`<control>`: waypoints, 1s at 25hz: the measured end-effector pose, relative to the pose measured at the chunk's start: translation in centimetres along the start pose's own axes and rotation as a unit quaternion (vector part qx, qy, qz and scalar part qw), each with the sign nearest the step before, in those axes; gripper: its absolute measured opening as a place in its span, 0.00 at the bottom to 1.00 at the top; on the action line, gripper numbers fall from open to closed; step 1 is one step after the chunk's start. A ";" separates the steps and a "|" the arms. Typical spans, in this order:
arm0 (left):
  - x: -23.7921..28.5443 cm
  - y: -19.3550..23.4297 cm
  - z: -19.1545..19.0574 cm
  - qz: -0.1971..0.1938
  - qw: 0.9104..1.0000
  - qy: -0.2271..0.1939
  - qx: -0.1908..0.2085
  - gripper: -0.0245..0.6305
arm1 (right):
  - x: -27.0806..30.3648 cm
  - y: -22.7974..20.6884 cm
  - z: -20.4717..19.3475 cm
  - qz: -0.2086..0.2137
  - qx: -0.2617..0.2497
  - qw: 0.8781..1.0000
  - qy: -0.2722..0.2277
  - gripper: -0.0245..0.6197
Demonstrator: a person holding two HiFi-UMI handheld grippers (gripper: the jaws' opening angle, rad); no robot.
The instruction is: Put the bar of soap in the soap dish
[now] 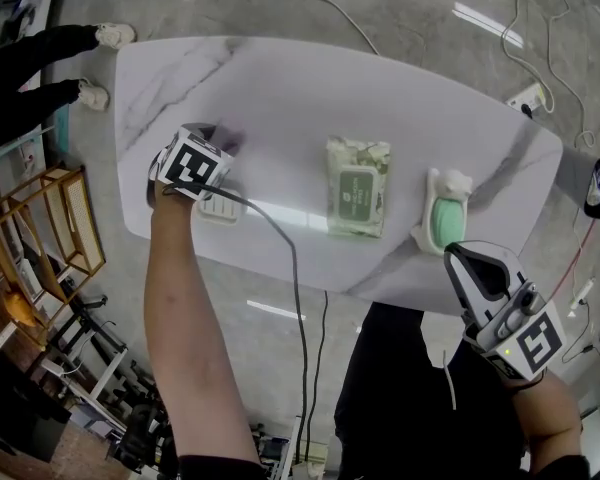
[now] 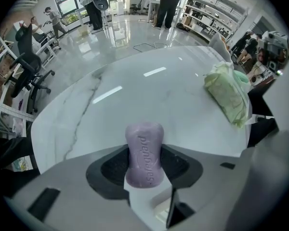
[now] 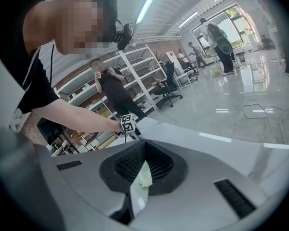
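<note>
A purple bar of soap (image 2: 144, 153) lies on the white marble table (image 1: 280, 88) near its left end, and part of it shows as a purple patch (image 1: 230, 136) in the head view. My left gripper (image 2: 144, 163) points straight down over it, both pads against the bar's sides. A white slatted soap dish (image 1: 220, 209) lies just in front of that gripper (image 1: 212, 153), towards the table's near edge. My right gripper (image 1: 462, 260) hangs off the table's near right edge, shut and empty; in its own view its jaws (image 3: 139, 177) meet.
A green pack of wet wipes (image 1: 358, 186) lies mid-table. A white animal-shaped holder with a mint-green inside (image 1: 446, 216) stands to its right. A black cable (image 1: 285, 258) runs from the left gripper over the near edge. A person's legs (image 1: 40, 68) show at the far left.
</note>
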State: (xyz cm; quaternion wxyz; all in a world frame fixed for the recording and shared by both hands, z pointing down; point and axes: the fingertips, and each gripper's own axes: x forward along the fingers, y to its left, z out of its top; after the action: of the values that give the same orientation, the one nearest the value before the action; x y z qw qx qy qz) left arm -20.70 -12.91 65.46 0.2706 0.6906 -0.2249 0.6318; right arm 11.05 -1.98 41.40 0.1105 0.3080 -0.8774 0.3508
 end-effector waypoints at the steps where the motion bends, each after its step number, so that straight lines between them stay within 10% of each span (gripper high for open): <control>1: 0.0 0.0 0.0 0.000 1.000 0.002 0.000 0.36 | -0.1 -0.1 0.0 -0.002 -0.001 1.000 0.002 0.06; 15: -2.0 -0.4 -0.3 0.001 1.000 -0.015 -0.004 0.35 | -0.9 -0.5 -0.2 -0.003 0.002 1.000 0.000 0.06; 25: -4.6 -3.8 -4.9 0.002 0.993 0.012 0.114 0.35 | -0.6 1.3 0.4 0.016 -0.009 1.000 0.008 0.06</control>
State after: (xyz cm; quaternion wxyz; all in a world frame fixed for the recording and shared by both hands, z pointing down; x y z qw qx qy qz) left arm -22.32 -6.97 60.81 0.1911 0.7091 -0.1495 0.6620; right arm 10.78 -1.25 40.16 0.1147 0.2901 -0.8844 0.3472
